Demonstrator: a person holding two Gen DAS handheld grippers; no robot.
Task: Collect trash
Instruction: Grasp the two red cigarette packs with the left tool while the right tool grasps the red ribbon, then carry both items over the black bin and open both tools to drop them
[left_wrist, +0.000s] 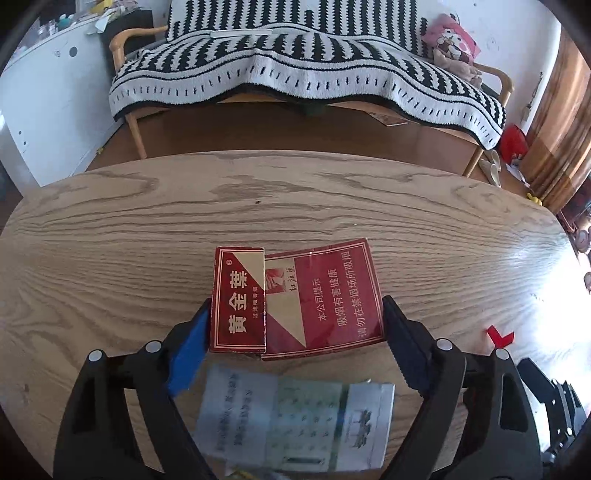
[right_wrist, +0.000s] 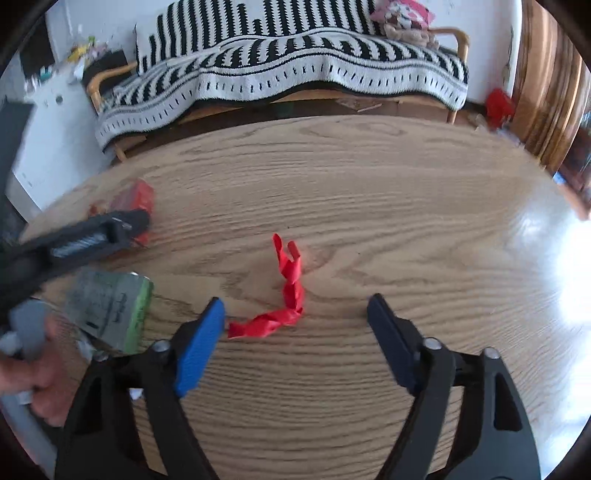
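Table (left_wrist: 110, 229) holds two jobs. Left gripper (left_wrist: 295, 321) straddles the red cigarette packs (left_wrist: 295, 299); jaws wide, pads just beside the outer edges, firm contact uncertain. Right gripper (right_wrist: 295, 314) open and empty, with the twisted red wrapper (right_wrist: 284, 295) between its tips, long axis running away from them, nearer the blue finger (right_wrist: 199, 347).
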